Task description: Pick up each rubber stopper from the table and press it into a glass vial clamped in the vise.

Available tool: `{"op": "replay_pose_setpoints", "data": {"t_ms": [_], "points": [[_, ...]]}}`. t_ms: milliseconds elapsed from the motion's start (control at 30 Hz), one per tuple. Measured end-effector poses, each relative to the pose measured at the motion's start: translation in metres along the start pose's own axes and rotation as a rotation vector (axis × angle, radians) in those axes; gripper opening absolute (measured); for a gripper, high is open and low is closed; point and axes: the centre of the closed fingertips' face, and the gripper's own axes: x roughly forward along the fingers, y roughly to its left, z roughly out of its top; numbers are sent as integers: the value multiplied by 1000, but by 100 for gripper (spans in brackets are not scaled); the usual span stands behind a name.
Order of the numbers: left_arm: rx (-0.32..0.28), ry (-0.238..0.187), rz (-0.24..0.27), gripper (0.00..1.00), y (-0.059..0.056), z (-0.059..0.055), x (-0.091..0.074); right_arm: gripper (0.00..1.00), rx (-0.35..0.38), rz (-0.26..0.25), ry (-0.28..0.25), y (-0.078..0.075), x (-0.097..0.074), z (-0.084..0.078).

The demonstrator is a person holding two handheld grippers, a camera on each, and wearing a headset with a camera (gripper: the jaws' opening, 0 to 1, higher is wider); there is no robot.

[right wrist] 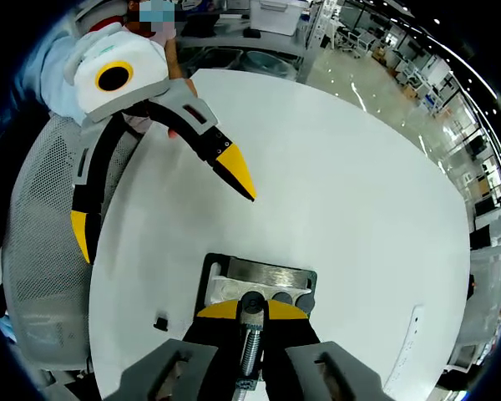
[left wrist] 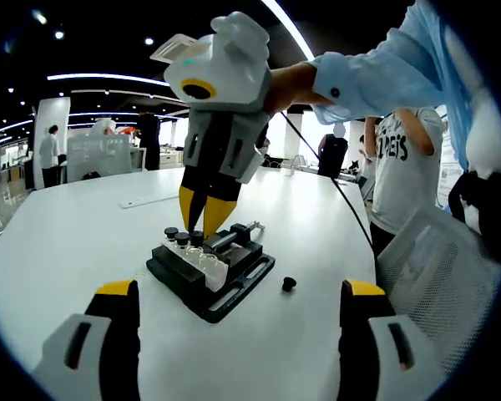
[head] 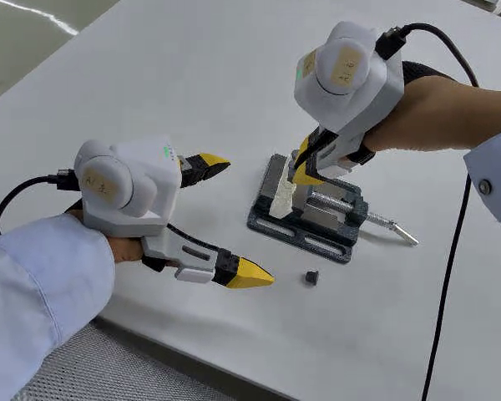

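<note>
- Checking head view first: where are the grippers?
- Low left is the left gripper (head: pixel 228 219), jaws spread wide, nothing between them. Upper right, the right gripper (head: pixel 305 173) points tips-down onto the vise (head: pixel 271 219). That sits on the tabletop (head: pixel 192 75) toward its near edge. One loose stopper (head: pixel 311 277) lies just beside the vise's near corner, closer to that edge.
- Left gripper view?
- Own jaws far apart. The right gripper (left wrist: pixel 204 225) has its tips close together over the vials (left wrist: pixel 207 261) clamped in the vise (left wrist: pixel 234 292). Black seated stoppers (left wrist: pixel 177 235) are already in some of them. The loose stopper (left wrist: pixel 289 284) lies apart on the tabletop.
- Right gripper view?
- Tips nearly meet above the vise (right wrist: pixel 259 274), with a small round dark piece (right wrist: pixel 252 302) between them. Can't tell if it's gripped. The loose stopper (right wrist: pixel 160 322) is off to the vise's left.
</note>
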Motion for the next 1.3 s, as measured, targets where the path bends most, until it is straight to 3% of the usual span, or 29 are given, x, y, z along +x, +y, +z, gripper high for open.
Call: {"op": "replay_pose_setpoints", "data": {"t_ms": [1300], "points": [[-17,-15,3,97,3,2,-1,5,-103,14,82,-2,10,-5]]}}
